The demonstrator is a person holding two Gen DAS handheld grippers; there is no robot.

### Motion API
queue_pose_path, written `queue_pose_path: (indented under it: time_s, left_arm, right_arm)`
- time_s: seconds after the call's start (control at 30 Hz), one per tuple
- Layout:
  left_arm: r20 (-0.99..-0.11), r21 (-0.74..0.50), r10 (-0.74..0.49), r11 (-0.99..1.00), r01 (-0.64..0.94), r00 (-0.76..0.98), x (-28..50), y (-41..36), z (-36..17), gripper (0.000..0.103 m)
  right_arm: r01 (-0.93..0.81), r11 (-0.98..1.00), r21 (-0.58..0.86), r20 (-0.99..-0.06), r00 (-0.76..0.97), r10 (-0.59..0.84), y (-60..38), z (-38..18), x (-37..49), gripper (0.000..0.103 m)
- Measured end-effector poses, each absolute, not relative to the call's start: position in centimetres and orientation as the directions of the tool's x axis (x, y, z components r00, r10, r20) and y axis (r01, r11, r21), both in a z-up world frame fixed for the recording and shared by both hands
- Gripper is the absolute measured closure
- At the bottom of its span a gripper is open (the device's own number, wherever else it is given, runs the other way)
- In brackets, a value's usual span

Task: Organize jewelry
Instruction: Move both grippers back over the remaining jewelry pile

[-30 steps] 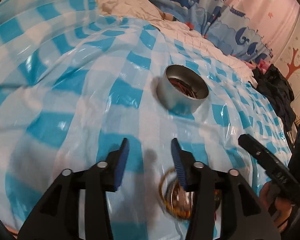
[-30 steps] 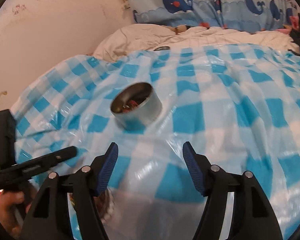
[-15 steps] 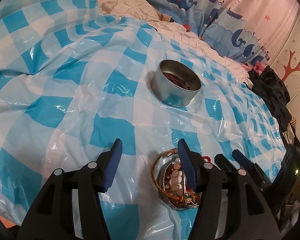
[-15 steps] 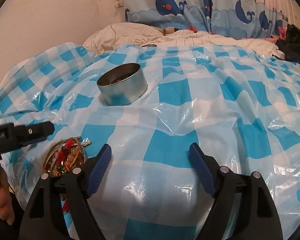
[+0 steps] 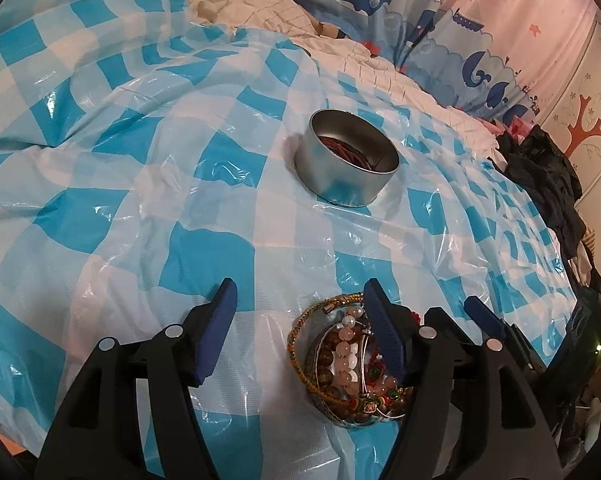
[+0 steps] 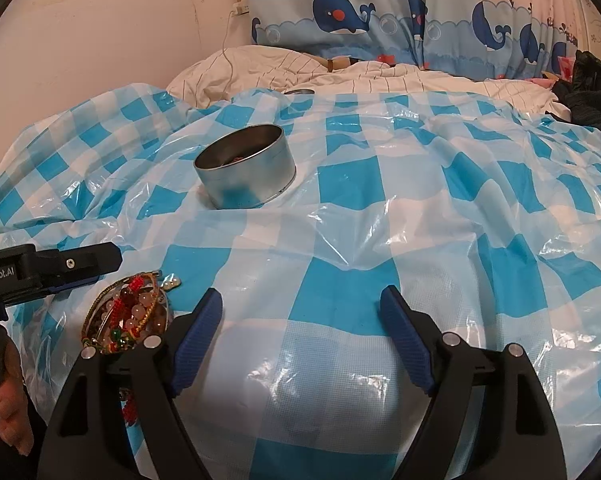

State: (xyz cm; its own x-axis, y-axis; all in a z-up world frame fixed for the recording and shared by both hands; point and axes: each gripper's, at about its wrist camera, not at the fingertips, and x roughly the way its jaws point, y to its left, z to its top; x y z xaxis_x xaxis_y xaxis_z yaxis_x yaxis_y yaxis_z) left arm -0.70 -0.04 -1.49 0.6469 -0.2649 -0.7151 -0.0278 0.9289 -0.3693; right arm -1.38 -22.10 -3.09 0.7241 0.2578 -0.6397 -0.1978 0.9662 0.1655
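The jewelry pile (image 5: pixel 350 364) — pink and white beads, brown beads, a gold braided bangle and red and green bits heaped in a shallow clear dish — lies on the blue-and-white checked plastic sheet (image 5: pixel 204 252), on the near side of the round metal tin (image 5: pixel 346 162), well apart from it. The tin stands upright on the sheet and holds some reddish-brown bands at its bottom. The left gripper (image 5: pixel 300 332) hangs just over the pile's left edge, jaws spread wide and holding nothing; its right finger covers part of the beads, though whether it touches them cannot be told. Seen from the right wrist, the pile (image 6: pixel 126 314) sits nearer than the tin (image 6: pixel 244 172) and to its left, with a pair of white pearls just past its far rim. The right gripper (image 6: pixel 302 334) is also spread wide and empty, over bare sheet to the right of the pile. Beyond the tin lie a cream striped quilt (image 6: pixel 300 70) and a whale-print curtain (image 6: pixel 380 16)
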Motion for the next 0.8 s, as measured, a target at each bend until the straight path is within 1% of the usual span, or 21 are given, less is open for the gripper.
queue_pose_path:
  time_s: [0.8]
  left_arm:
    - [-0.717,-0.365,-0.263,0.931,-0.027,0.646,-0.65,-0.24,-1.55,0.033]
  right_arm:
    - [-0.2,0.966,0.164,-0.64,0.723,0.259,-21.98,-3.17,-1.39,0.022]
